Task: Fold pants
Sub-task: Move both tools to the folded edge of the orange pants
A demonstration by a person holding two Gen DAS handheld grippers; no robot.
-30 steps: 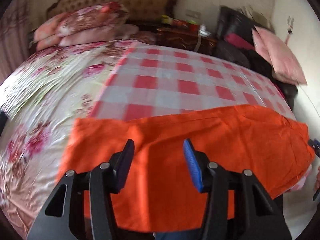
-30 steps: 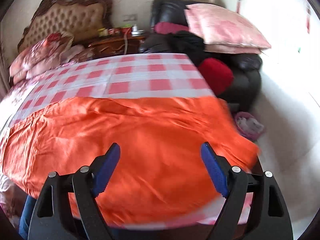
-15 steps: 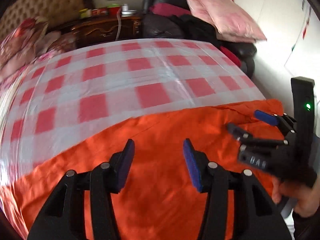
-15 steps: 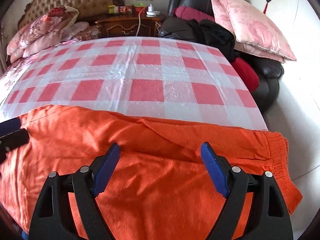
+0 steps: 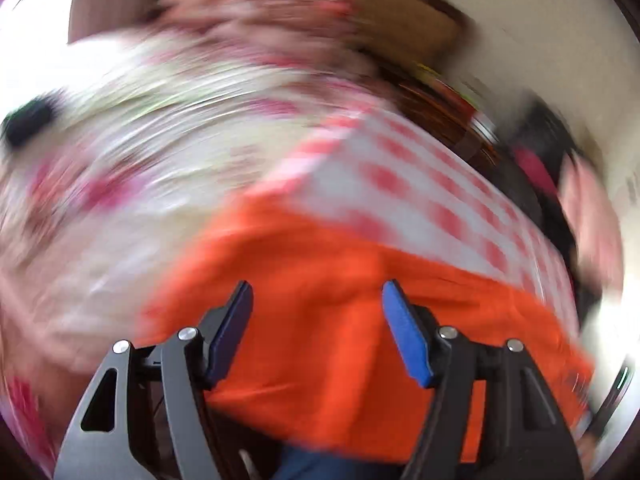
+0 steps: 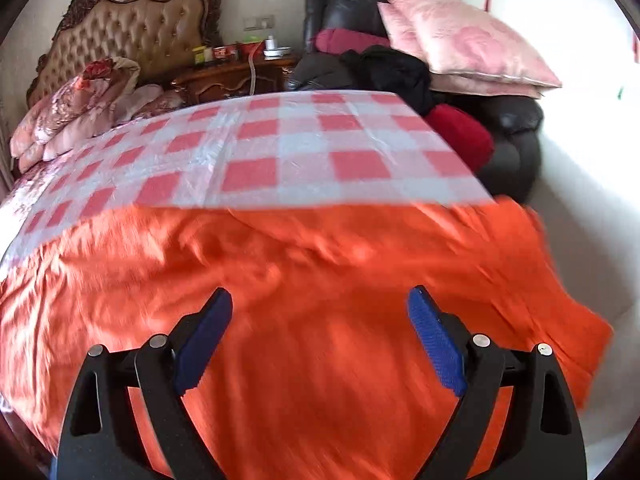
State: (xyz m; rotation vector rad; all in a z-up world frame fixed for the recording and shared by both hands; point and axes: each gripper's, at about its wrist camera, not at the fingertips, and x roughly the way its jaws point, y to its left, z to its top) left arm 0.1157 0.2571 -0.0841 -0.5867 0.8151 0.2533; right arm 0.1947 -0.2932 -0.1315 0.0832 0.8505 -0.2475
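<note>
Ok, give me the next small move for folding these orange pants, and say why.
Probably lower the right gripper onto the near edge of the orange pants and close on it. The pants lie spread flat over the checked sheet, unfolded, and both the right gripper and the left gripper, whose fingers have just been opening, hover empty above the cloth.

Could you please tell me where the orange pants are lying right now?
In the right wrist view, the orange fabric pants lie spread across the bed's near edge, over the red-and-white checked cloth.
</note>
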